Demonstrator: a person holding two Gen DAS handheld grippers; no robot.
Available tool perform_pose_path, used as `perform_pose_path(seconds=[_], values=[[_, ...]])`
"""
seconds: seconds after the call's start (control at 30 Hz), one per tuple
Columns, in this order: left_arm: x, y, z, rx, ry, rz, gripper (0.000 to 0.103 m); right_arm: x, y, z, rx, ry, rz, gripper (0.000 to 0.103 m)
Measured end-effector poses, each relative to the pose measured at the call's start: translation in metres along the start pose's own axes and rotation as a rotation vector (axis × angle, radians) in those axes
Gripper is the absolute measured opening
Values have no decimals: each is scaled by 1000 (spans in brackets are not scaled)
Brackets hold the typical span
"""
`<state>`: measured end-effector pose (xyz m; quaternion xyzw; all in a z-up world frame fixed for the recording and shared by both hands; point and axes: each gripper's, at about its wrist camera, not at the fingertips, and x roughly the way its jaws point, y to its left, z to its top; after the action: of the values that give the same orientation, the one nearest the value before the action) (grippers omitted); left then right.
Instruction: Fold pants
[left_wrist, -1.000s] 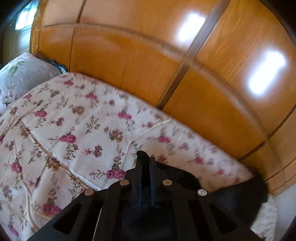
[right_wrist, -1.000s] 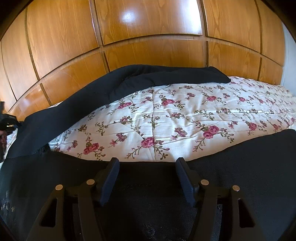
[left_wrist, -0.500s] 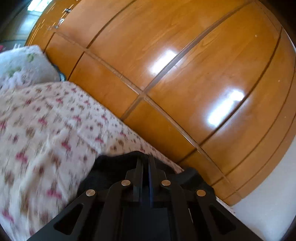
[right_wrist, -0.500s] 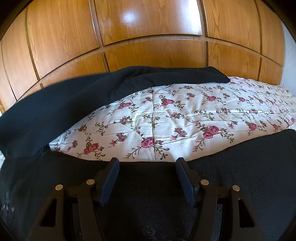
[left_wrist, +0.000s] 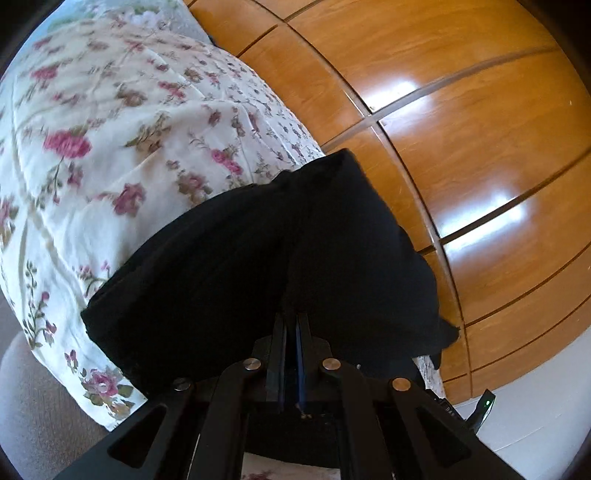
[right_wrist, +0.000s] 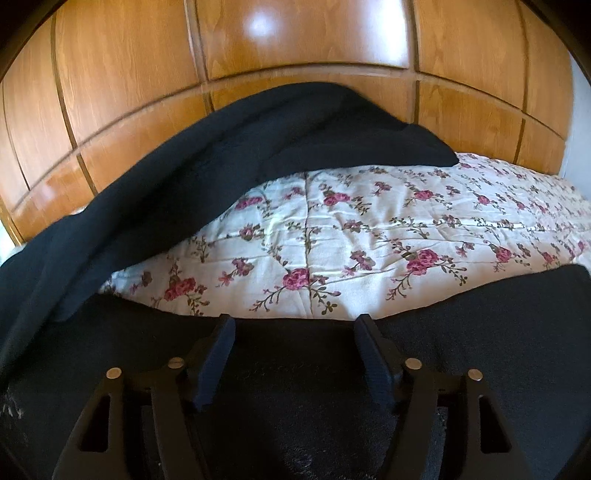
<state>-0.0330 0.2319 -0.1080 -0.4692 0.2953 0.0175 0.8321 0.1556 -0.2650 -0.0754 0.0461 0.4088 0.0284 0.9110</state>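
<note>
Through my left wrist camera, my left gripper (left_wrist: 291, 325) has its two fingers pressed together, pinching a bunch of the black pants (left_wrist: 258, 266). The dark cloth spreads forward and to both sides of the fingers, lying over the floral bedspread (left_wrist: 110, 147), which stretches away ahead and to the left. Glossy wooden panels (left_wrist: 461, 129) fill the space ahead and to the right. Through my right wrist camera, my right gripper (right_wrist: 295, 332) has its fingers spread wide apart, resting on black pants fabric (right_wrist: 295, 406) that lies under and around them. Ahead is the flowered bedspread (right_wrist: 369, 229), and beyond it a pant leg (right_wrist: 221, 155) arcs from far left toward the wooden panels (right_wrist: 295, 33) behind.
</note>
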Motion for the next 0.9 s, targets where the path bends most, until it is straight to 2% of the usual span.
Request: perform_pose_path(seconds=[0.07,0.17,0.3,0.37,0.53,0.6,0.67,0.77,0.9], values=[[1,-1,0,23,-5,3,4,-7,-1,11,40,1,75,68],[1,-3,-3,57,-10,8,4,-16,-7,32,164,-16,171,69],[2,-3,-4,56,-16,-2,4,-4,-11,61,282,14,276,69],[2,-4,-5,64,-17,1,4,6,-11,76,322,21,288,70],[0,-3,-4,61,-11,-1,4,40,-12,111,379,49,248,69],[0,-2,-3,54,-3,-2,4,52,-16,116,415,65,258,60],[0,0,1,20,14,-13,4,62,-21,118,435,91,291,20],[-6,-1,14,-43,26,-72,4,50,-25,116,412,77,290,10],[-31,-22,44,-25,-54,-178,4,-9,-25,114,280,-36,302,10]])
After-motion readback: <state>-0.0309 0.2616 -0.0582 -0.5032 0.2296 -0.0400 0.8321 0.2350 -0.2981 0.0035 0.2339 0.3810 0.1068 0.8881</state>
